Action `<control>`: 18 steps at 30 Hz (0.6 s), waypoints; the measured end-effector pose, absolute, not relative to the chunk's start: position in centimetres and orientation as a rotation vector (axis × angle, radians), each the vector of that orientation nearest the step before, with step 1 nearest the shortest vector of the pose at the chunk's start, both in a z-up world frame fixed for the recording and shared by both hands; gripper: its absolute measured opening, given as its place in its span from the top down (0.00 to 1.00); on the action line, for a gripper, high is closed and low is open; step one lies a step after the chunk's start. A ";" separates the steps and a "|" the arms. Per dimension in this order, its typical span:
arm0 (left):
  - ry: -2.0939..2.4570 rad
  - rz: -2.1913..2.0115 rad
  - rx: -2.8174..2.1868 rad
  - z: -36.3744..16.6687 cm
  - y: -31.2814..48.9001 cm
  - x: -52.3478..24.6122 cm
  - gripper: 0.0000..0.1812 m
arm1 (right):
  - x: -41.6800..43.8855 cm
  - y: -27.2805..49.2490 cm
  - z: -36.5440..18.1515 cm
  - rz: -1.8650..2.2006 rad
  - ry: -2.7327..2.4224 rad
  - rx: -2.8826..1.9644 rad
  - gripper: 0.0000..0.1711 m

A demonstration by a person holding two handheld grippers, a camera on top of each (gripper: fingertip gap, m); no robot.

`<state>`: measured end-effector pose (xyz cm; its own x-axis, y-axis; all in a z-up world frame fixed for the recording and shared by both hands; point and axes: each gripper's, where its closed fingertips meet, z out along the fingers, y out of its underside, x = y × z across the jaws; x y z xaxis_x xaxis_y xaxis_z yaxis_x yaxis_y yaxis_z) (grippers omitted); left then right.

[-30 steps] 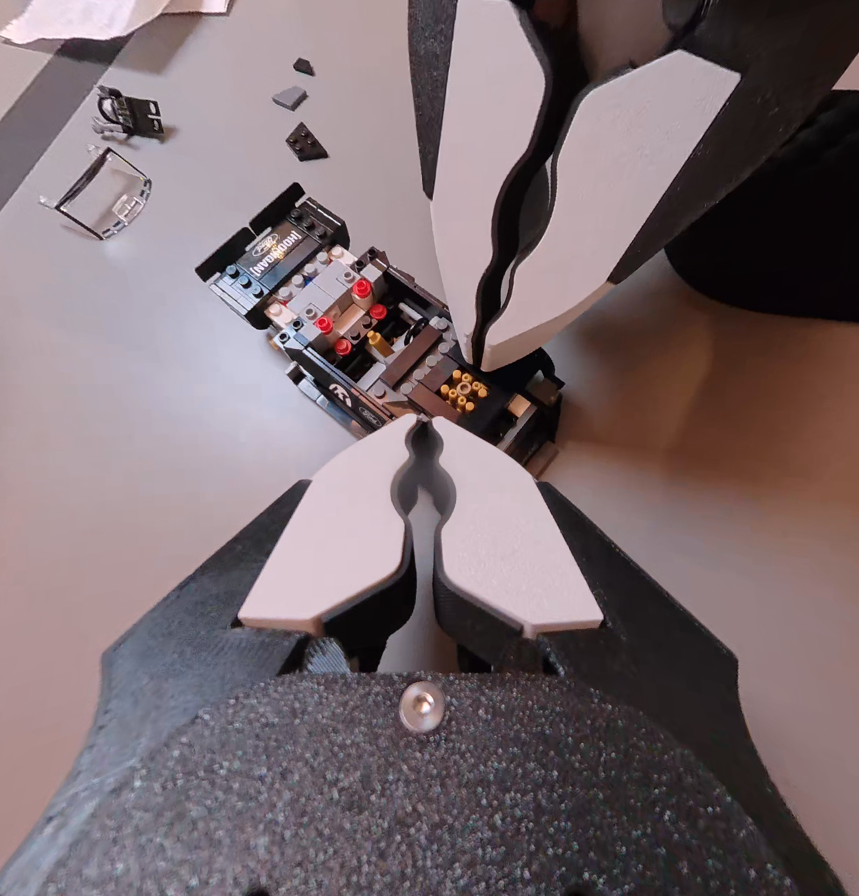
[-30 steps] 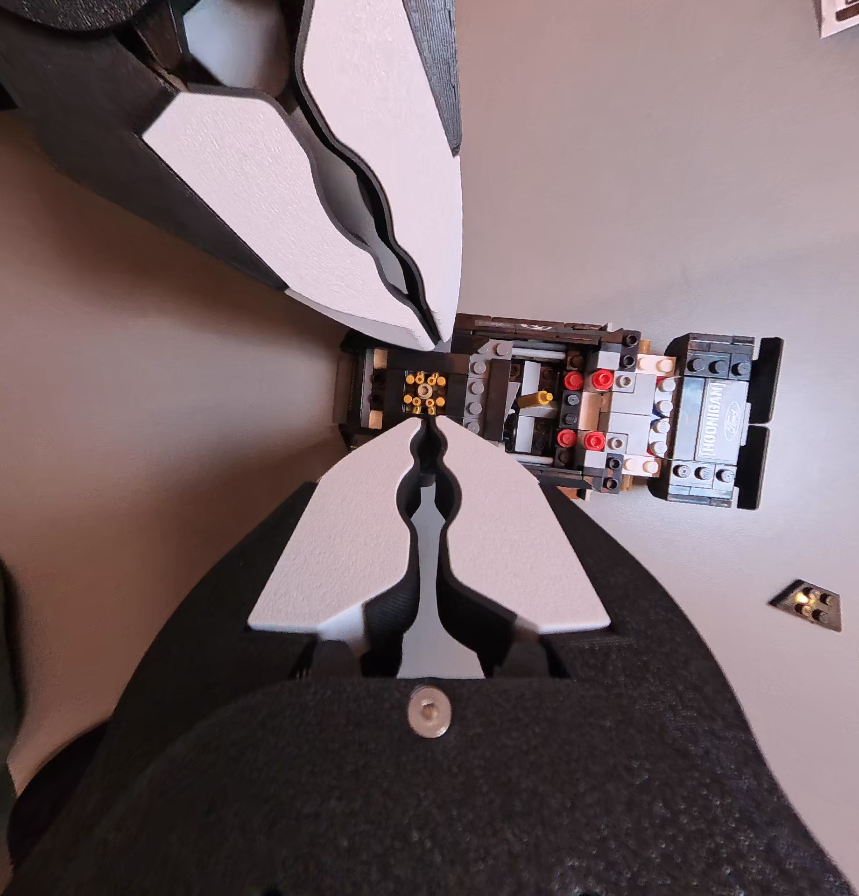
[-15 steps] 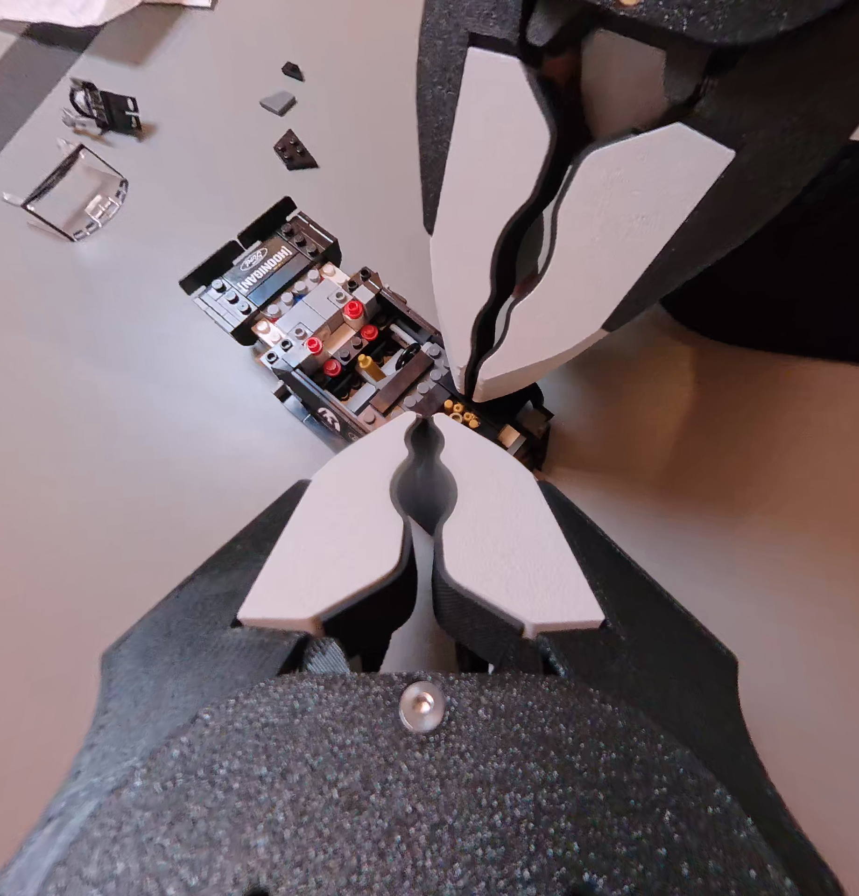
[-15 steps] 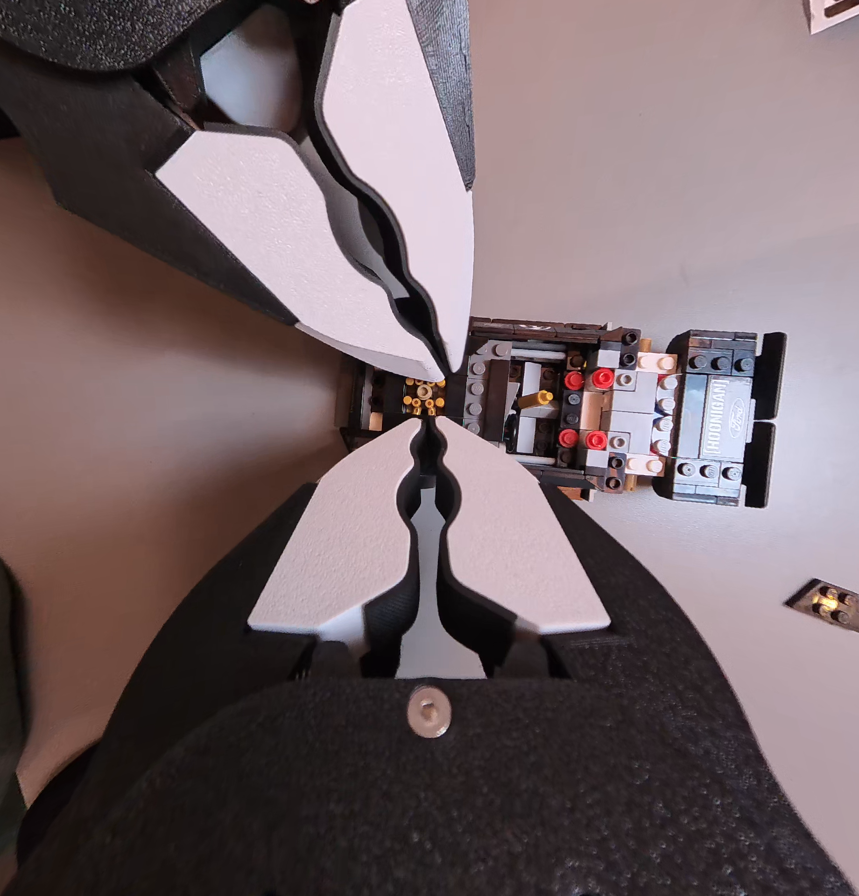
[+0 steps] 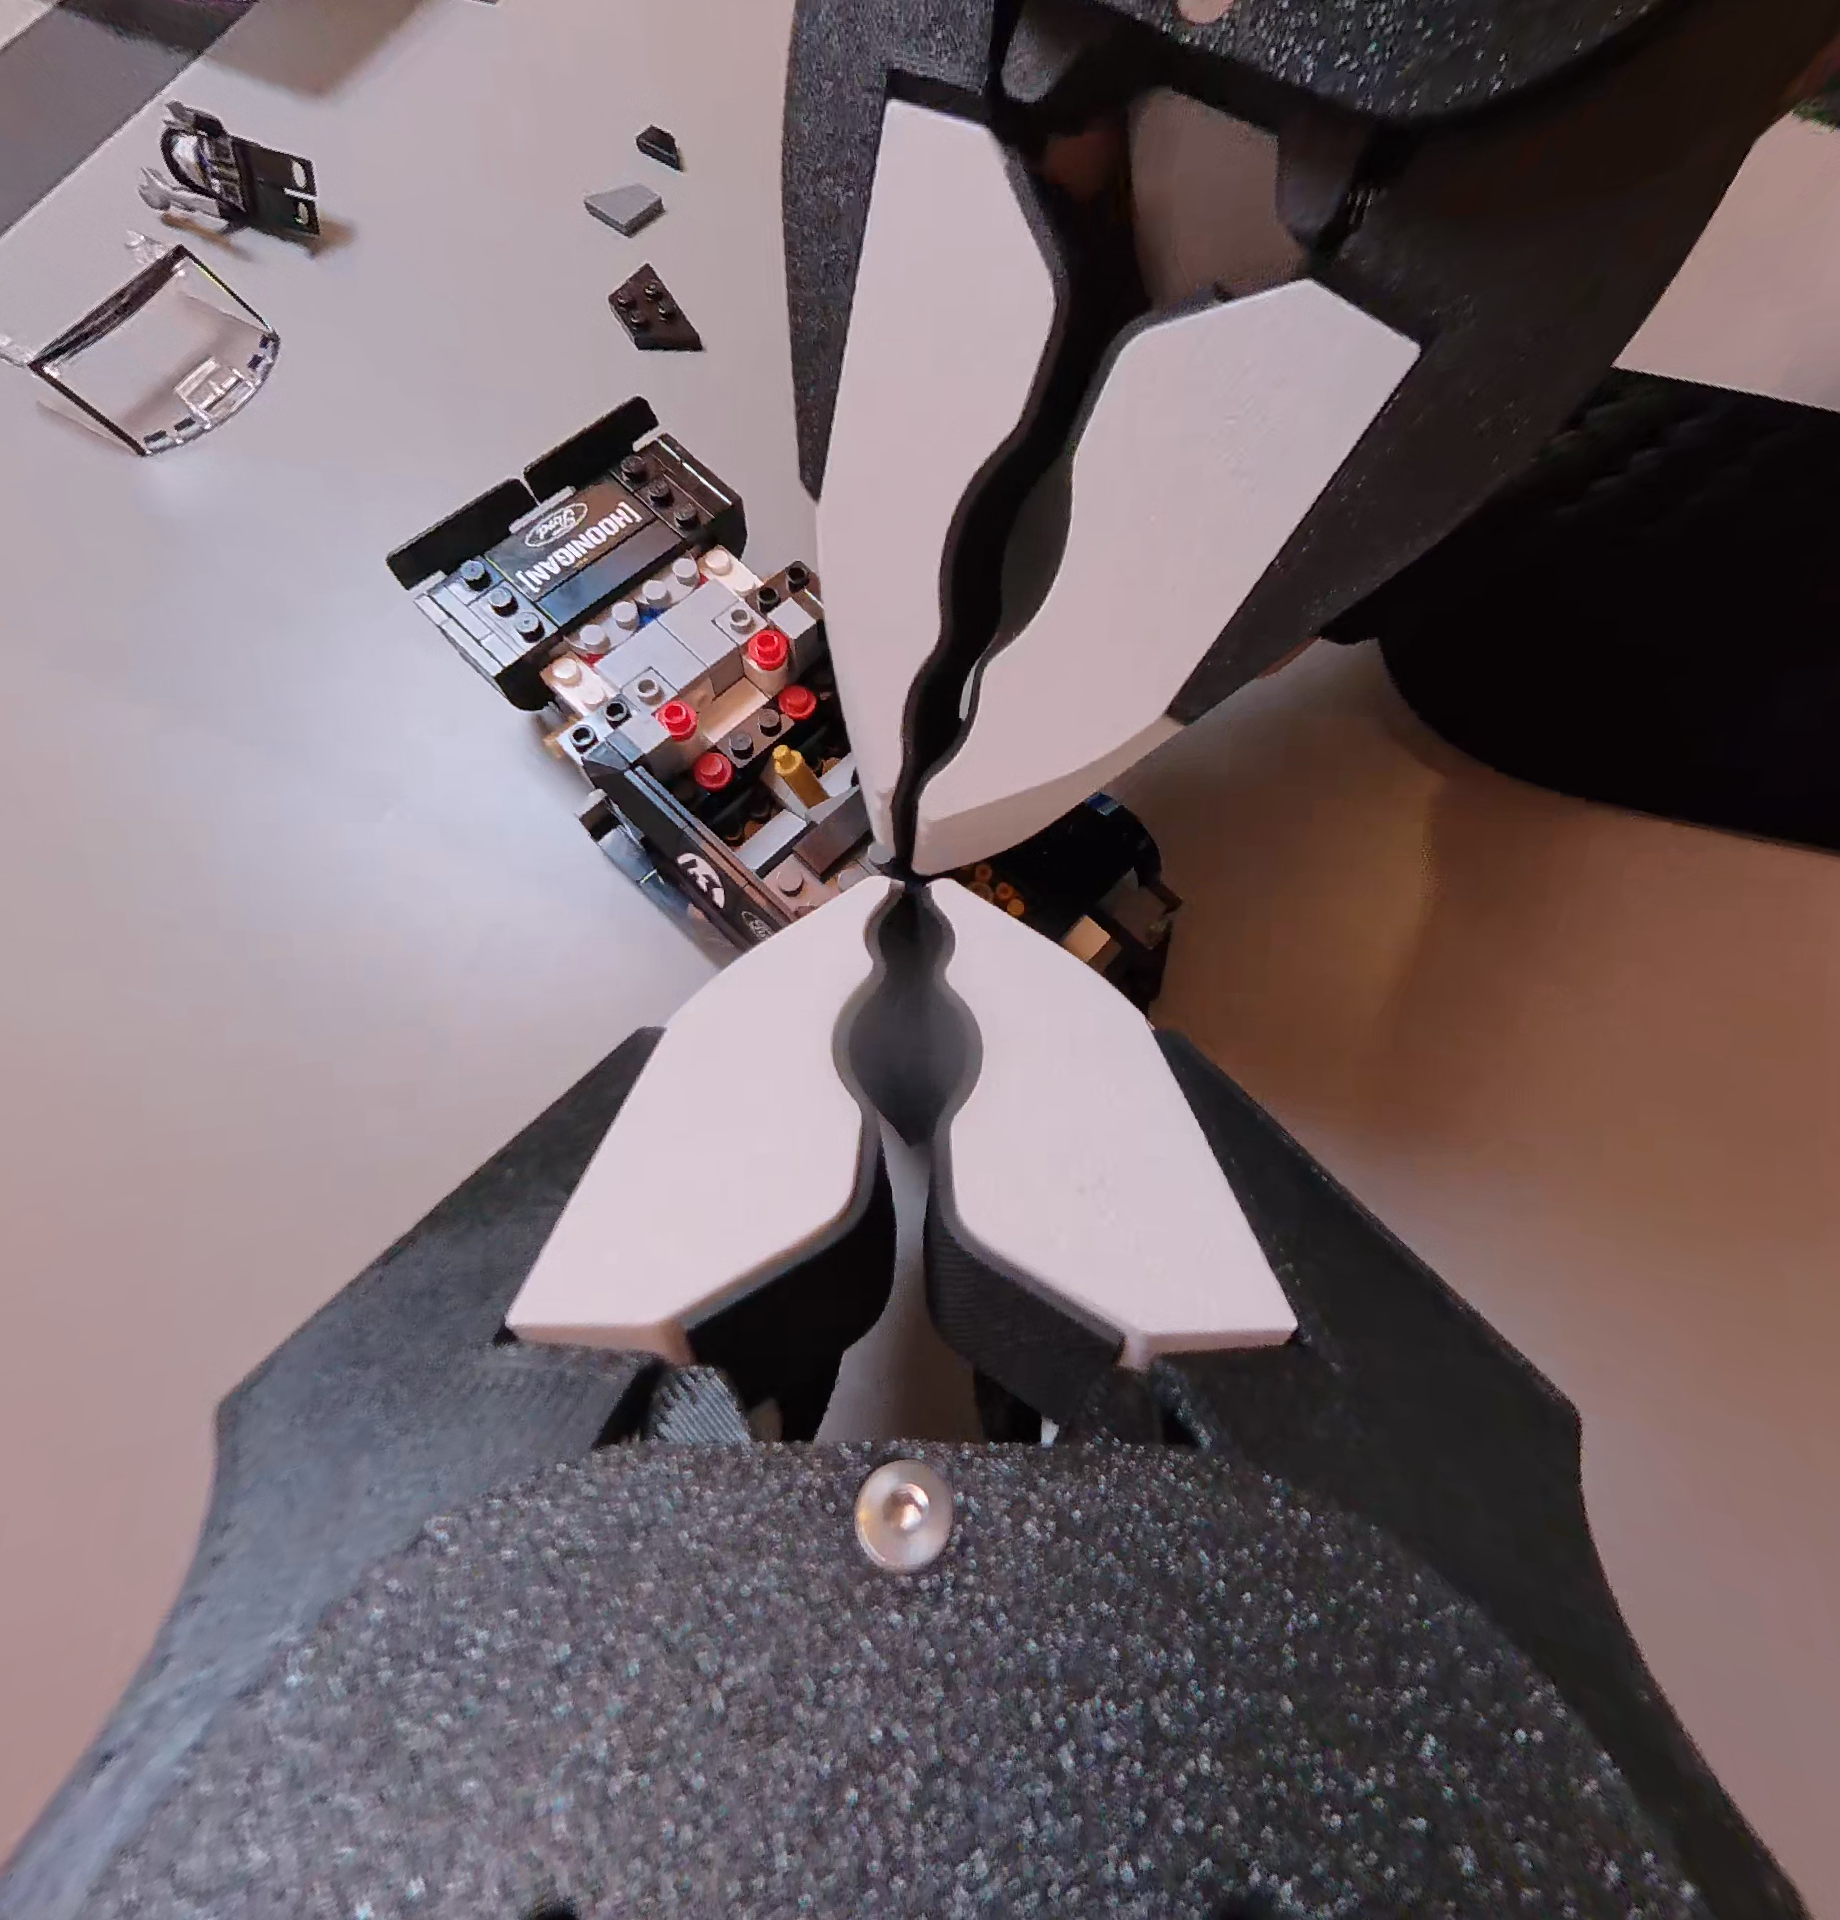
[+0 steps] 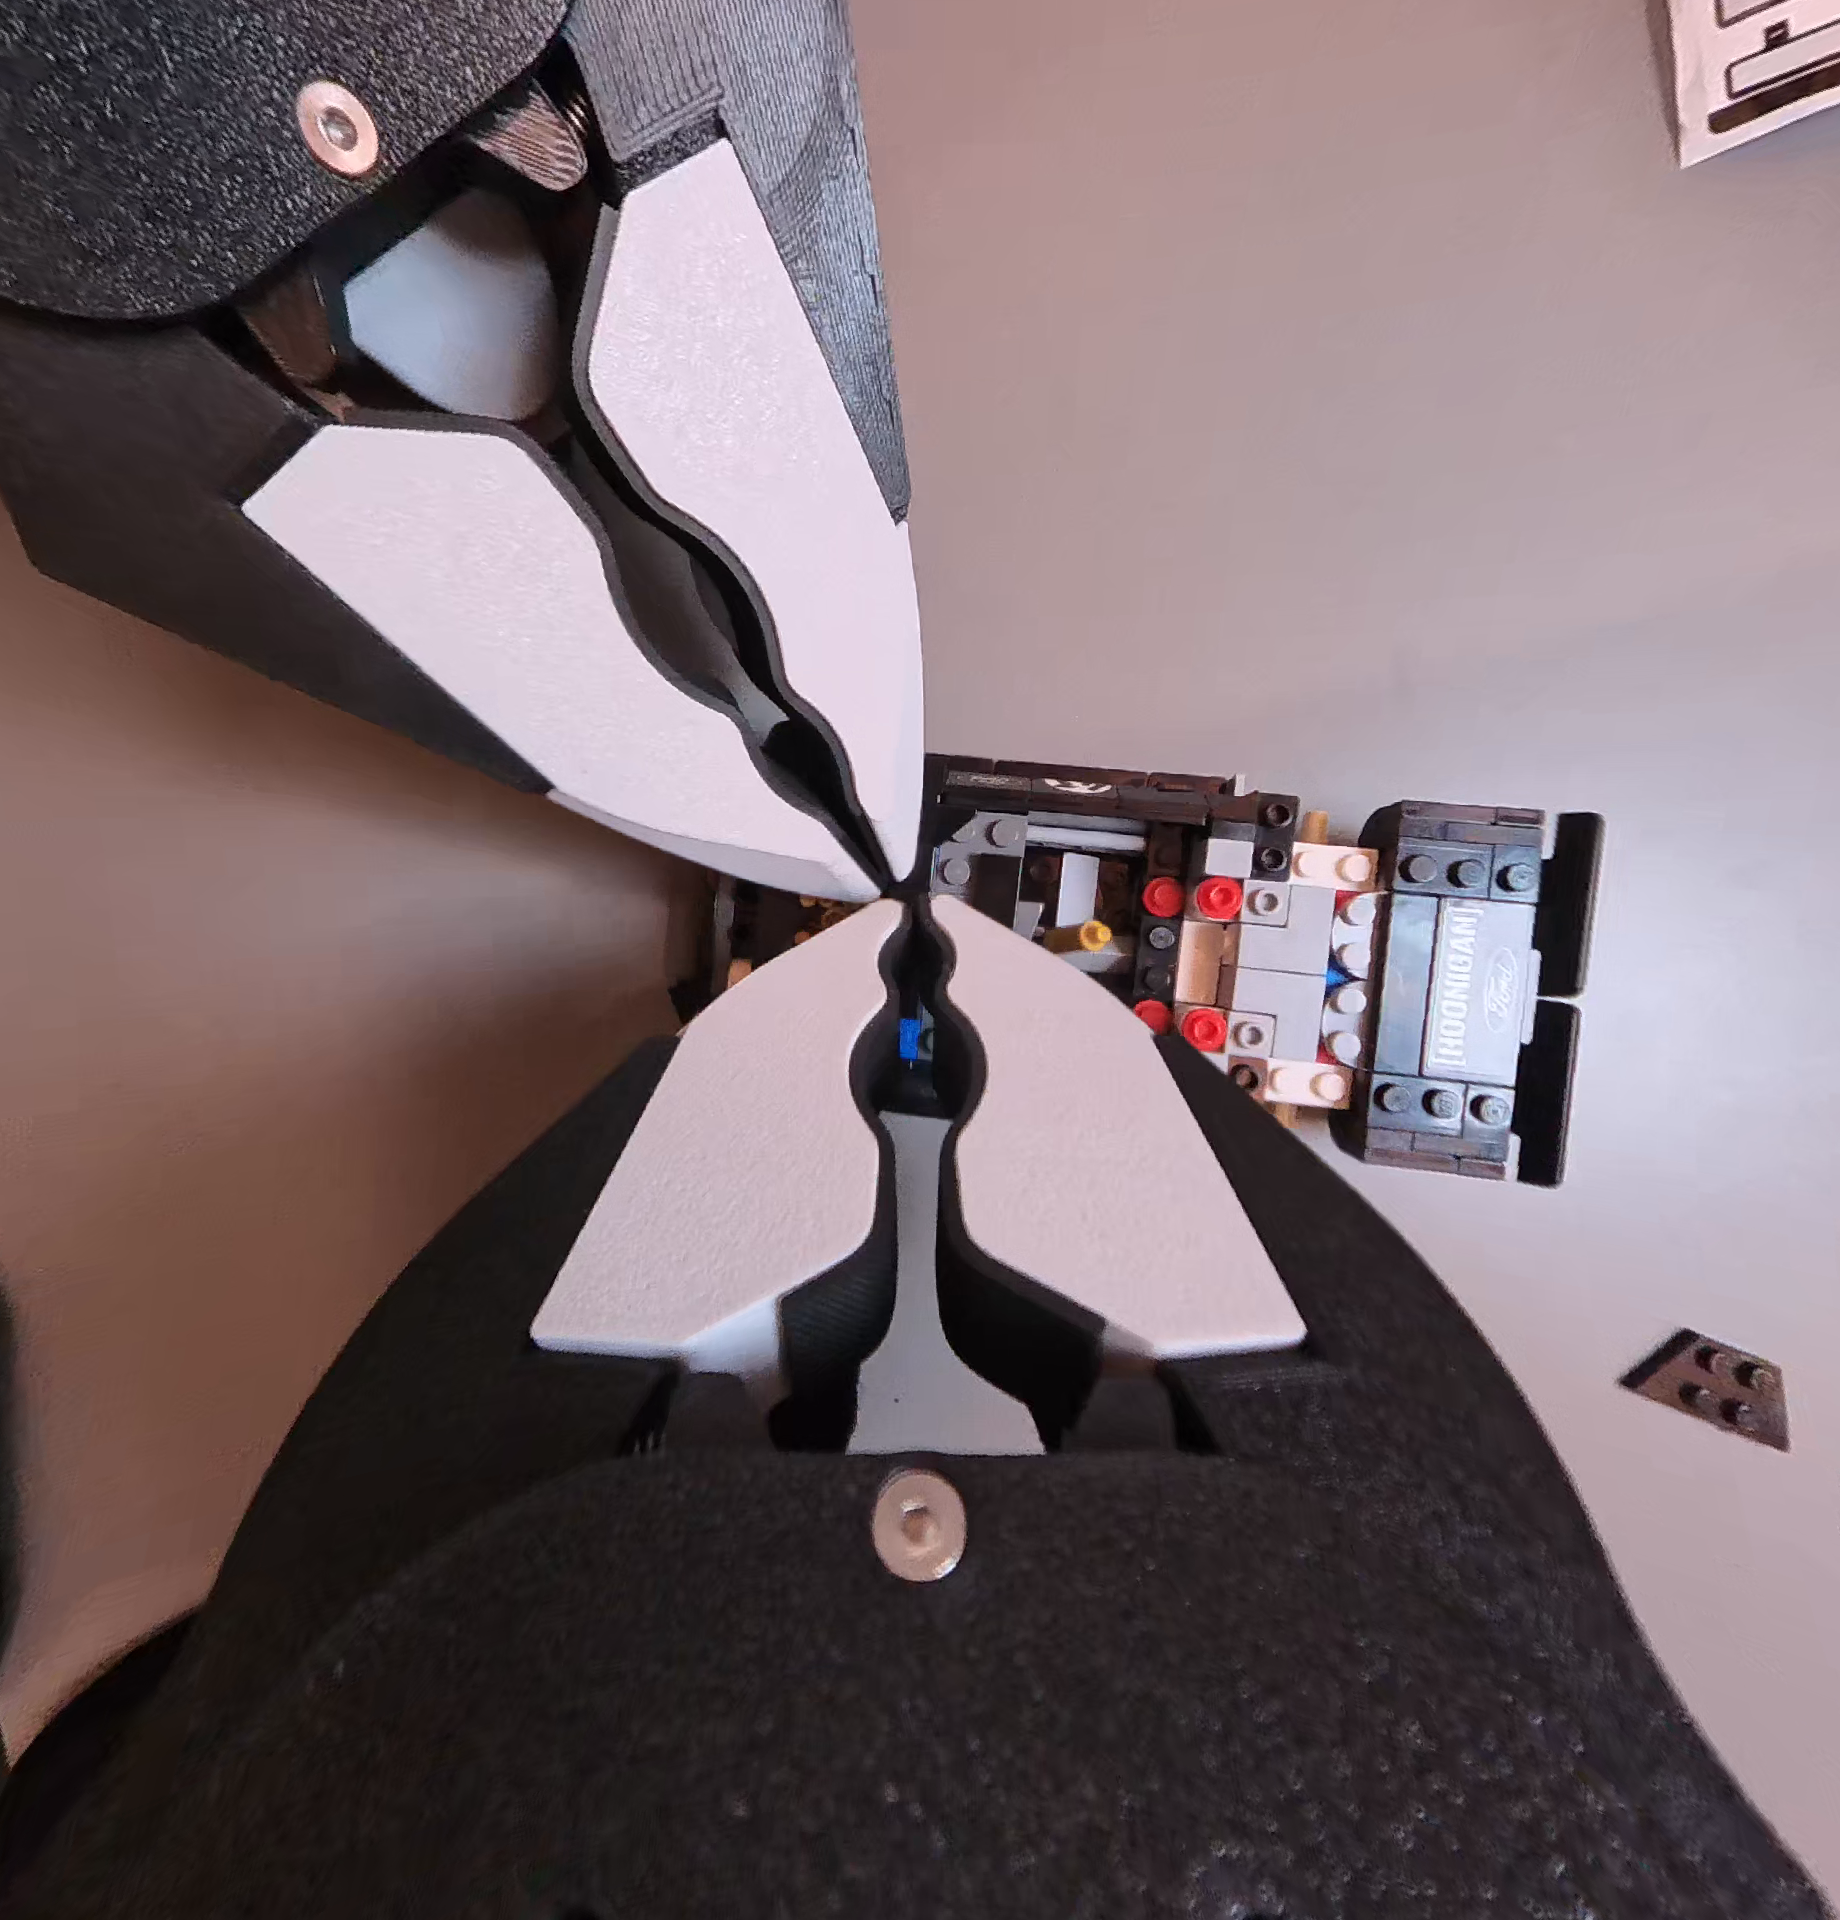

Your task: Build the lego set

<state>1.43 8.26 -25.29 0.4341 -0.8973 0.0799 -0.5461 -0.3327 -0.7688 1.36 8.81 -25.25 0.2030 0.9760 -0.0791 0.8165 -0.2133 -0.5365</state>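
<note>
A partly built black lego car (image 5: 635, 644) with grey, white and red studs lies on the grey table (image 5: 220, 831); it also shows in the right wrist view (image 6: 1300, 956). My left gripper (image 5: 903, 896) is shut, its tips just above the car's middle. My right gripper (image 5: 900, 854) comes in from the top, also shut, and its tips meet the left's tips. In the right wrist view my right gripper (image 6: 914, 912) points up and the left gripper (image 6: 888, 873) comes in from the upper left. The part of the car under the tips is hidden.
Loose parts lie beyond the car: a black wedge plate (image 5: 654, 309), a grey tile (image 5: 625, 206), a small black piece (image 5: 658, 145), a clear windscreen (image 5: 152, 364) and a black sub-assembly (image 5: 235, 177). A printed sheet (image 6: 1778, 73) lies at the far right. The grippers are tip to tip, or close to it. Both grippers' tips are roughly 25 cm from the grey tile (image 5: 625, 206).
Both grippers have closed in on each other until their tips touch over the car. The gold-studded part seen between them earlier is now mostly covered.
</note>
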 end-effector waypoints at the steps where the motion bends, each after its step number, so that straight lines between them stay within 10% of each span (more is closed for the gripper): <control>1: 1.206 -0.672 -2.014 -25.3 8.2 1.4 0.98 | 1.3 8.8 -25.3 0.580 -1.678 -2.112 1.00; 18: 1.167 -0.686 -2.003 -25.1 8.3 1.5 1.00 | 1.6 9.0 -24.5 0.587 -1.593 -2.090 1.00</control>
